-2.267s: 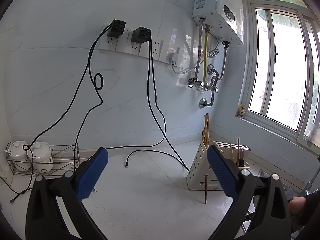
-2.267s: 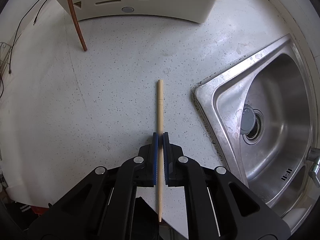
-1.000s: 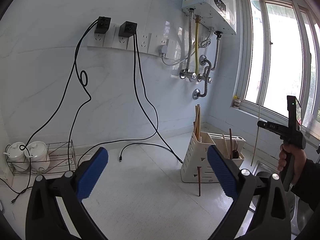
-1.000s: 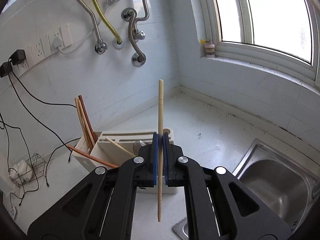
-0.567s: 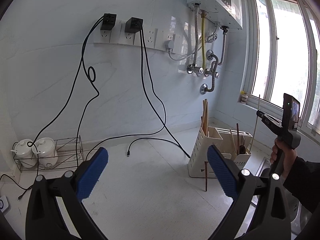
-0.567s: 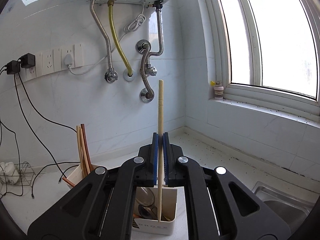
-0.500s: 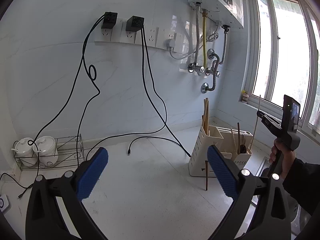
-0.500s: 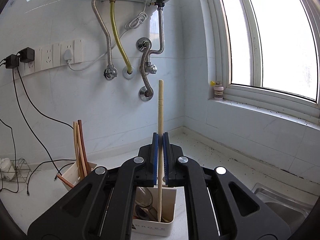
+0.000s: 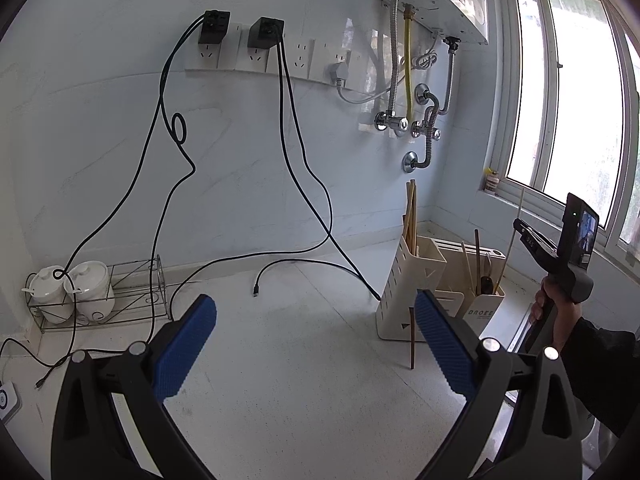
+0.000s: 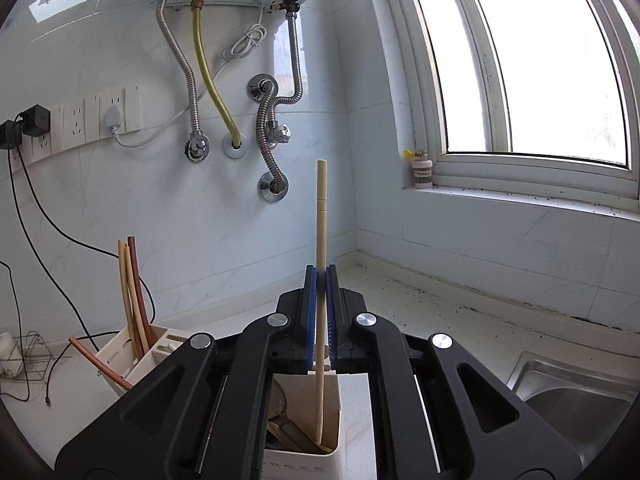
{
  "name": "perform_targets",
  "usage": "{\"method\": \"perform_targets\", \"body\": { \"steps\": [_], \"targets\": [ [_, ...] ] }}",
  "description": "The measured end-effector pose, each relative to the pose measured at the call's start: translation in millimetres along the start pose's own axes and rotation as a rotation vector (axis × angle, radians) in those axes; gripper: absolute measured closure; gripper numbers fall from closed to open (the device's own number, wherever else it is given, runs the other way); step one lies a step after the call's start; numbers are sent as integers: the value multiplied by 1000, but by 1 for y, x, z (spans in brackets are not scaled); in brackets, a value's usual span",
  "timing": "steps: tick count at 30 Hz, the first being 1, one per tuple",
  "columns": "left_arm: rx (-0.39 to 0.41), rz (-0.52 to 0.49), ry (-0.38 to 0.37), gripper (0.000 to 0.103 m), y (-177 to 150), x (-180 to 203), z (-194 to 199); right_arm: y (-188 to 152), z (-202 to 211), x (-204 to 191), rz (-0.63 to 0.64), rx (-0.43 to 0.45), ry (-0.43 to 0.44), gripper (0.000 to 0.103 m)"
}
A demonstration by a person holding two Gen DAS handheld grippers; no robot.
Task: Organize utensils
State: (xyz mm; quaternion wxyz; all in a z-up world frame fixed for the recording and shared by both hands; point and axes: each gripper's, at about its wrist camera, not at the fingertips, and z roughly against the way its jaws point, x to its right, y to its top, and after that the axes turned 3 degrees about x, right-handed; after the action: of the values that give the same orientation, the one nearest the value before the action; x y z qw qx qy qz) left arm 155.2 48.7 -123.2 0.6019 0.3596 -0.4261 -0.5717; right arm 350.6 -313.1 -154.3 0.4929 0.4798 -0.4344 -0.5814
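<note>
My right gripper (image 10: 320, 280) is shut on a pale wooden chopstick (image 10: 321, 216), held upright with its lower tip inside the front compartment of the cream utensil holder (image 10: 334, 440). In the left wrist view the same holder (image 9: 408, 292) stands on the white counter at the right, the chopstick (image 9: 514, 236) slants into it, and the right gripper (image 9: 520, 228) shows above it. Several chopsticks (image 10: 130, 292) stand in the holder's far compartment. One brown chopstick (image 9: 412, 338) leans against the holder's side. My left gripper (image 9: 316, 344) is open and empty over the counter.
A steel sink (image 10: 576, 400) lies right of the holder. Black cables (image 9: 288, 256) trail from wall sockets (image 9: 260, 46) across the counter. A wire rack with white pots (image 9: 72, 292) sits far left. A water heater with pipes (image 9: 420, 8) hangs above; a window (image 9: 568, 100) is to the right.
My right gripper lifted the chopstick off the counter beside the sink, turned it upright, and lowered its tip into the holder's front compartment. My left gripper stayed open, shifting its view slightly.
</note>
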Motion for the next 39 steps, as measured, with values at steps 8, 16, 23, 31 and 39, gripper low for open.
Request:
{"method": "perform_targets", "body": {
  "steps": [8, 16, 23, 31, 39],
  "targets": [
    [-1, -3, 6, 5, 1, -5, 1, -17, -2, -3, 32, -26, 14, 98],
    [4, 1, -14, 5, 3, -7, 0, -12, 11, 15, -43, -20, -25, 59],
    [18, -4, -40, 5, 6, -6, 2, -2, 25, 18, -50, -17, -25, 59],
    [20, -10, -79, 5, 9, -6, 3, 11, 52, 11, -49, -6, 4, 38],
    [9, -37, -139, 5, 13, 0, 2, 20, 83, 11, -57, -14, 60, 18]
  ]
}}
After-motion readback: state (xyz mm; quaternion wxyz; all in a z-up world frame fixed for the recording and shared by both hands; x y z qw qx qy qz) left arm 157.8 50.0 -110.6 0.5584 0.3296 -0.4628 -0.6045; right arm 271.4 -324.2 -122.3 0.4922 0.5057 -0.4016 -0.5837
